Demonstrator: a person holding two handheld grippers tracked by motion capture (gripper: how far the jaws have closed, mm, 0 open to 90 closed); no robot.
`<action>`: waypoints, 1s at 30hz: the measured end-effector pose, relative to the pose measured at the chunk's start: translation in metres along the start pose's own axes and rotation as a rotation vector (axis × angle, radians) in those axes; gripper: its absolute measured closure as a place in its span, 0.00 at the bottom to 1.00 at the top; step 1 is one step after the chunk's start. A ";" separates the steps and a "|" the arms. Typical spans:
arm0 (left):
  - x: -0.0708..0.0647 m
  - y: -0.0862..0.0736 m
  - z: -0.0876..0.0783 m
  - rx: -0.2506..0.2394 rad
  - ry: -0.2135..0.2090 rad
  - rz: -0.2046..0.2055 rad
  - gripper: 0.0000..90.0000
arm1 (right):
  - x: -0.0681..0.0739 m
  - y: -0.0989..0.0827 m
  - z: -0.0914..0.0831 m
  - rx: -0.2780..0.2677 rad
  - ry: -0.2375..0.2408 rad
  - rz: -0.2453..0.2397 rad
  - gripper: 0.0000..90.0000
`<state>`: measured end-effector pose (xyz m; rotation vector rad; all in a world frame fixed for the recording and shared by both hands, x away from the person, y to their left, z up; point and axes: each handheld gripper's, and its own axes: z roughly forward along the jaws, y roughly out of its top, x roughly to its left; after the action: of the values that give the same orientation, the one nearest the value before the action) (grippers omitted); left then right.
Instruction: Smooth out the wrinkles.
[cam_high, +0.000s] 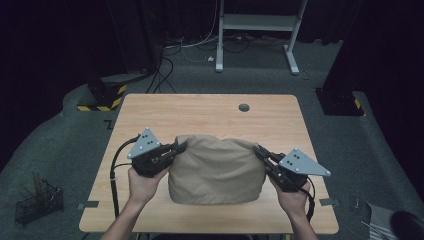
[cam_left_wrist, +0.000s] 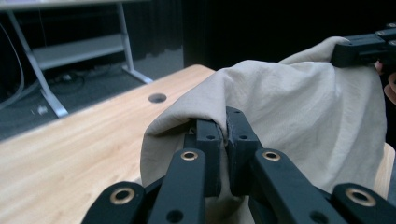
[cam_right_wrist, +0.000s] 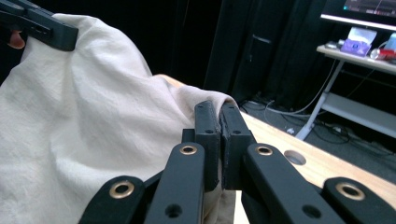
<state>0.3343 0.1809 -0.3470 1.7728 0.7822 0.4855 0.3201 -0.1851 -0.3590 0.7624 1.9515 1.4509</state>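
A beige cloth (cam_high: 216, 170) is held above the middle of the wooden desk (cam_high: 210, 112), near the edge closest to the person. It is gripped at its two upper corners and hangs between them as a loose, rounded drape. Its lower edge is seen at the desk surface in the high view; whether it rests there cannot be told.

The left tool (cam_high: 181, 146) is held in the person's left hand (cam_high: 144, 184). Its jaws are closed on the left upper corner of the cloth. In the left gripper view, the two black jaws (cam_left_wrist: 227, 135) are pressed together with a thin fold of fabric pinched between them. The cloth (cam_left_wrist: 299, 116) is spread away to the right of the jaws in that view, and the other tool (cam_left_wrist: 364, 46) is seen clamped on its far corner.

The right tool (cam_high: 261, 151) is held in the right hand (cam_high: 292, 197). Its jaws are likewise closed on the right upper corner. In the right gripper view, the jaws (cam_right_wrist: 219, 135) are shut flat on the cloth edge, and the fabric (cam_right_wrist: 84, 135) is draped to the left.

A round cable hole (cam_high: 244, 107) is set in the desk beyond the cloth, well apart from it.

A grey plate (cam_high: 145, 142) is carried on top of each tool.
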 end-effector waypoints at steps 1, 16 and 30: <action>0.001 -0.003 0.002 0.005 0.004 -0.005 0.95 | -0.001 -0.002 0.002 0.005 0.005 0.010 0.98; 0.020 -0.010 0.023 0.058 0.027 -0.017 0.95 | -0.010 -0.015 0.027 0.057 -0.002 0.010 0.97; 0.047 -0.021 0.062 0.150 0.060 -0.032 0.94 | -0.023 -0.033 0.061 0.136 -0.036 0.025 0.97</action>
<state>0.4025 0.1769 -0.3892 1.8882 0.9081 0.4698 0.3774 -0.1714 -0.4025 0.8700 2.0365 1.3197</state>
